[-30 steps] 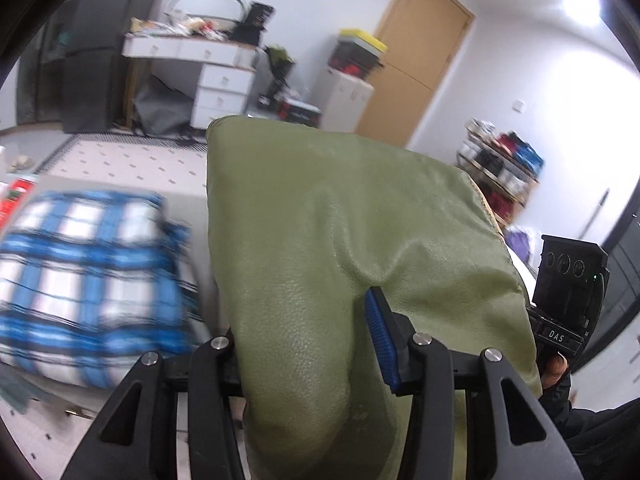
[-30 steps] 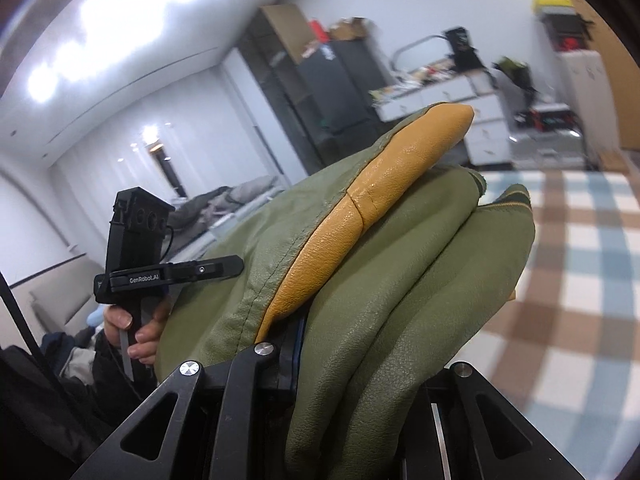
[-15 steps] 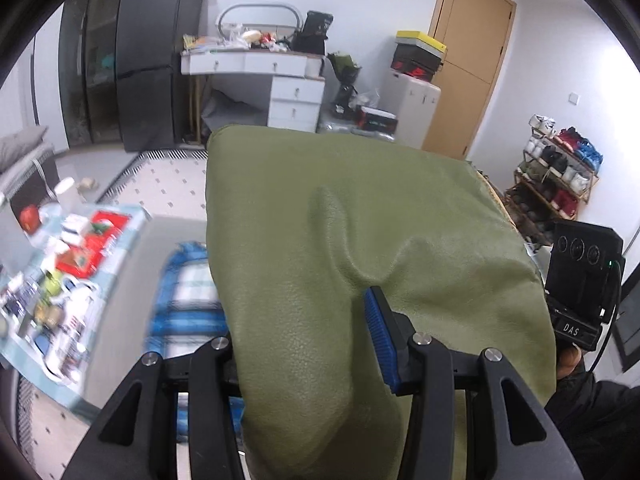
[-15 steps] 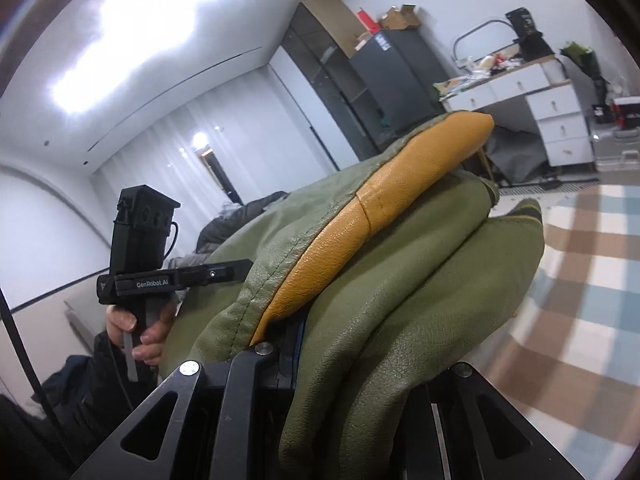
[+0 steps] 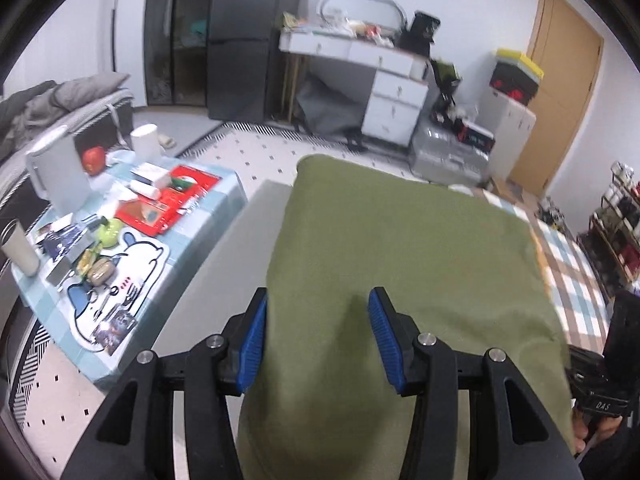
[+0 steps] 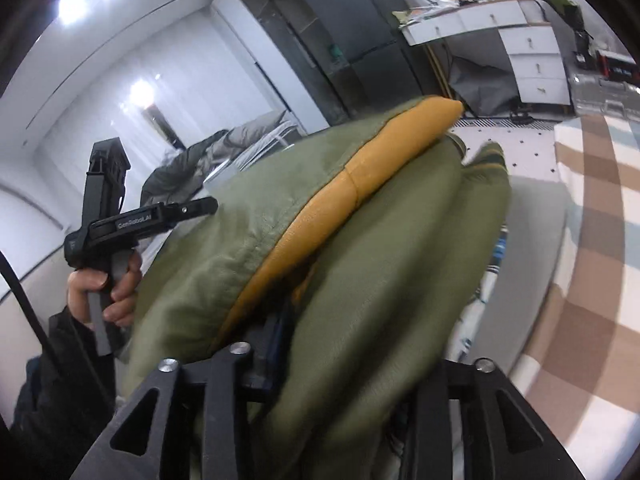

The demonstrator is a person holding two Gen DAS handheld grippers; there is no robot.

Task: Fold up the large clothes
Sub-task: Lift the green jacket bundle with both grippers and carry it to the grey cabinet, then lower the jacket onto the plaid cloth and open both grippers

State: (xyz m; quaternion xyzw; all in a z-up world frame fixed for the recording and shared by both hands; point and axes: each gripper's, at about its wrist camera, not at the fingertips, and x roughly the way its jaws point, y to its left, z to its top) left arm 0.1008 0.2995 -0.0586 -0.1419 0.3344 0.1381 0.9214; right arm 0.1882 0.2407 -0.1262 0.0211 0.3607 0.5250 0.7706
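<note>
The folded olive-green leather jacket has been swung toward the cluttered blue table at left. Both jaws have just been opening: the left gripper is narrowly parted around jacket folds, and the right gripper likewise.

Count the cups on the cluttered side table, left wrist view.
2: white cup at the far end beside the red apple, pale tumbler at the near-left corner. Clutter may hide more.
</note>
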